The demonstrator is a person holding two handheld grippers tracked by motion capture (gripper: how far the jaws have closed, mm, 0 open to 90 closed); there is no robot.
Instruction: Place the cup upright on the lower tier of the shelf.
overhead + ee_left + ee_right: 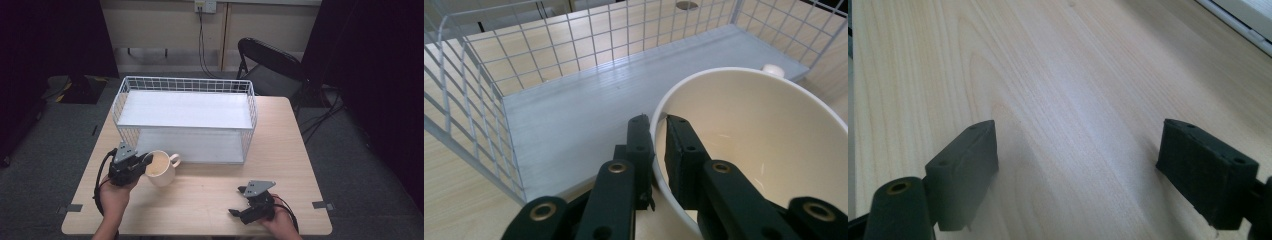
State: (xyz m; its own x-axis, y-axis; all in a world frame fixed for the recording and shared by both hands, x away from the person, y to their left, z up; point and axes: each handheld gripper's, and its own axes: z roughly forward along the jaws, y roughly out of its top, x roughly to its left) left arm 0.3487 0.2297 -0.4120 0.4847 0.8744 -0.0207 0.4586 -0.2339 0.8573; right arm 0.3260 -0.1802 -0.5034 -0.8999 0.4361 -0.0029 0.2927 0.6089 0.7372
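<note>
Left tongs [658, 131] pinched the cream mug's [161, 168] rim on the tabletop [210, 200] before the wire rack [185, 117]; right tongs [1078, 170] stood apart, idle. I judged this thin rim grip might slip, tipping it.

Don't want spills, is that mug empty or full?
Empty: the mug shows a bare cream inside, no liquid visible, in the left gripper view.

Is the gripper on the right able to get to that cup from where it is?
Probably yes: the right gripper, jaws open, has bare table between it and the cup, though the left gripper already clamps the rim.
</note>
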